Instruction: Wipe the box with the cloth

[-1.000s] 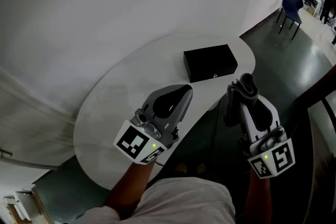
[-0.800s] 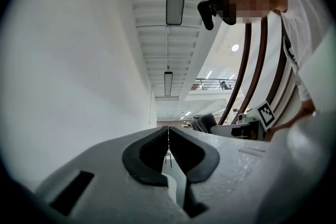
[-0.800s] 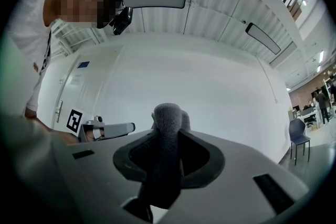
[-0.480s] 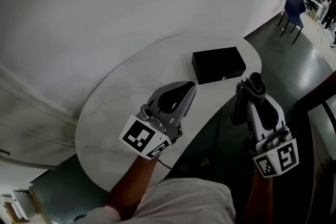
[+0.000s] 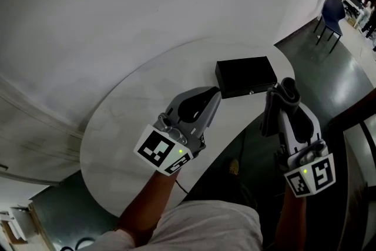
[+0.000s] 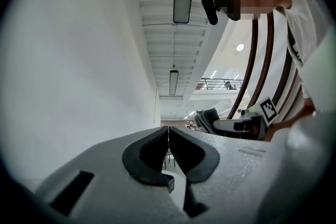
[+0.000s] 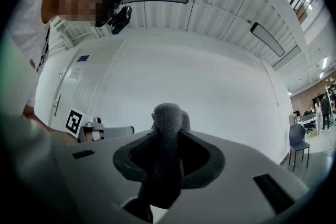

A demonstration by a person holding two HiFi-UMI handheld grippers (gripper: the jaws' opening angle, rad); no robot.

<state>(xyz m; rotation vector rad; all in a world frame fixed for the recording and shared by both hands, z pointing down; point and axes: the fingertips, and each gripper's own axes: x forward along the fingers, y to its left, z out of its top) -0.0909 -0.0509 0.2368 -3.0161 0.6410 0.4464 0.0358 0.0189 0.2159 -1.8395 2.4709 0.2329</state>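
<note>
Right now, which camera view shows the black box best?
The head view: the whole black box lies there on the white table, unobstructed. Neither the left nor the right gripper view shows it; both look at wall and ceiling.

Box [image 5: 245, 74]: black, flat, rectangular, lid closed, small pale latch on its near long side. It lies flat on the white counter [image 5: 126, 120], at the counter's far right end, long side roughly along that edge.

Cloth [image 5: 283, 93]: dark grey, fuzzy, bunched into a thick fold. It's pinched in the right claw [image 7: 167, 136], standing up past the tips, hanging off below. It sits just off the counter's right edge; can't tell if it touches anything there.
</note>
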